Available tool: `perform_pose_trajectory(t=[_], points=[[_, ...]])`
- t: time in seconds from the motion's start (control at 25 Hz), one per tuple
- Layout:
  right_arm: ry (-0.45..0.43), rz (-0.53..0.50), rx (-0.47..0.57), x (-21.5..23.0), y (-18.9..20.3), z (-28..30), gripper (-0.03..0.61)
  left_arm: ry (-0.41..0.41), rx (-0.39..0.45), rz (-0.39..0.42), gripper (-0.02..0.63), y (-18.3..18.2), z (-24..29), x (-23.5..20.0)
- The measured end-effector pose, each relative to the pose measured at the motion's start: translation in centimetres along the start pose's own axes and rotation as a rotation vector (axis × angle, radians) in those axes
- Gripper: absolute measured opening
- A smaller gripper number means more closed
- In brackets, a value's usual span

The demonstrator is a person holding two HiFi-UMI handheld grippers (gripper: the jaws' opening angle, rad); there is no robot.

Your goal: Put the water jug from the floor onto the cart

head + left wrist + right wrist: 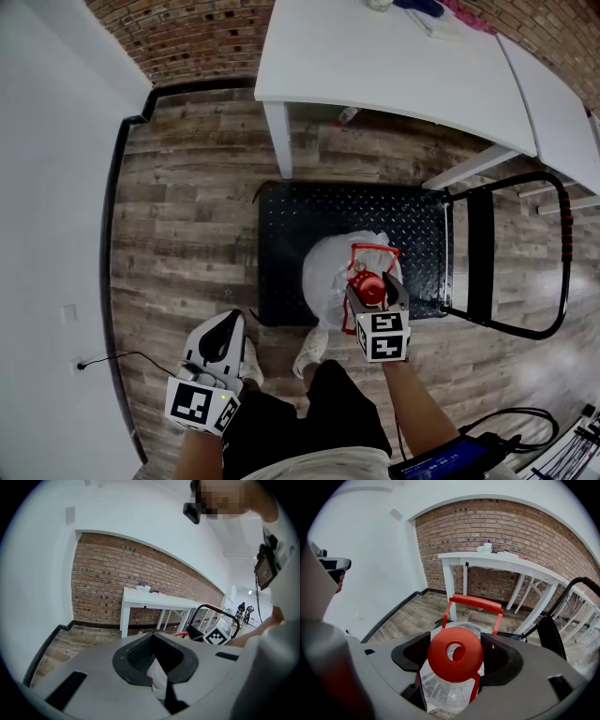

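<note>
**A:** How do the jaws stand, starting at the left?

**B:** The left gripper point(230, 323) has its jaws drawn together with nothing gripped between them. It hangs low at the person's left side, above the wooden floor point(178, 197) and just beside a white shoe point(250, 363).

**A:** And the other one?

**B:** The right gripper point(455, 659) has its jaws clamped on the neck of the water jug point(330, 267). One black pad sits on each side of the neck, right under the red cap point(454, 652). A red carrying handle point(474, 603) stands up from the jug beyond the cap.

**A:** Where is the jug?

**B:** It is upright over the near edge of the cart point(309, 211), a black platform with raised diamond tread. Its clear body covers part of that deck. I cannot tell whether its base rests on the deck or hangs just above it.

**A:** What lies further right?

**B:** The cart's black push frame point(480, 248) stands at the platform's right end, with a red grip point(565, 220) on its outer bar. Beyond the cart, a white surface point(375, 56) stands near a brick wall point(202, 33).
</note>
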State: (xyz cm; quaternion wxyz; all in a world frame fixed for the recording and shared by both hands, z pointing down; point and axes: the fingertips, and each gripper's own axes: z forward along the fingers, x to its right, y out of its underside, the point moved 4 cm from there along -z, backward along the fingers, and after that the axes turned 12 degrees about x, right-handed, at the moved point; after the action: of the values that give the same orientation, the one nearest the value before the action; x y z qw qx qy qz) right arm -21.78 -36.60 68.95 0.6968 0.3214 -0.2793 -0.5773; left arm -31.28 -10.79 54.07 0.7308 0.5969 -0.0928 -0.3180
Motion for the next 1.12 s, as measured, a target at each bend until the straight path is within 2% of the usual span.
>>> perform_pose_trajectory(t=[0.24, 0.44, 0.68, 0.84, 0.92, 1.04, 1.12], points=[[0.042, 0.009, 0.101, 0.3, -4.7, -3.9, 0.317, 0.049, 0.027, -0.004, -0.002, -2.4, -0.2, 0.5], [0.099, 0.012, 0.186, -1.1, -9.4, -8.4, 0.318, 0.124, 0.059, 0.004, -0.002, -5.0, -1.2, 0.5], [0.174, -0.025, 0.318, -5.7, -14.9, -15.3, 0.316, 0.255, 0.113, 0.063, -0.002, -8.8, -3.3, -0.3], [0.221, -0.101, 0.384, -9.8, -17.6, -20.0, 0.314, 0.333, 0.164, 0.066, -0.002, -11.9, -5.3, -0.4], [0.243, -0.113, 0.420, -12.0, -18.6, -22.4, 0.291, 0.381, 0.184, 0.064, -0.002, -13.1, -6.8, -0.1], [0.301, -0.109, 0.473, -14.8, -18.9, -26.1, 0.214, 0.459, 0.187, 0.090, -0.002, -14.2, -9.1, 0.4], [0.345, -0.095, 0.498, -16.0, -18.6, -28.3, 0.137, 0.495, 0.187, 0.098, -0.002, -14.6, -10.1, 0.4]])
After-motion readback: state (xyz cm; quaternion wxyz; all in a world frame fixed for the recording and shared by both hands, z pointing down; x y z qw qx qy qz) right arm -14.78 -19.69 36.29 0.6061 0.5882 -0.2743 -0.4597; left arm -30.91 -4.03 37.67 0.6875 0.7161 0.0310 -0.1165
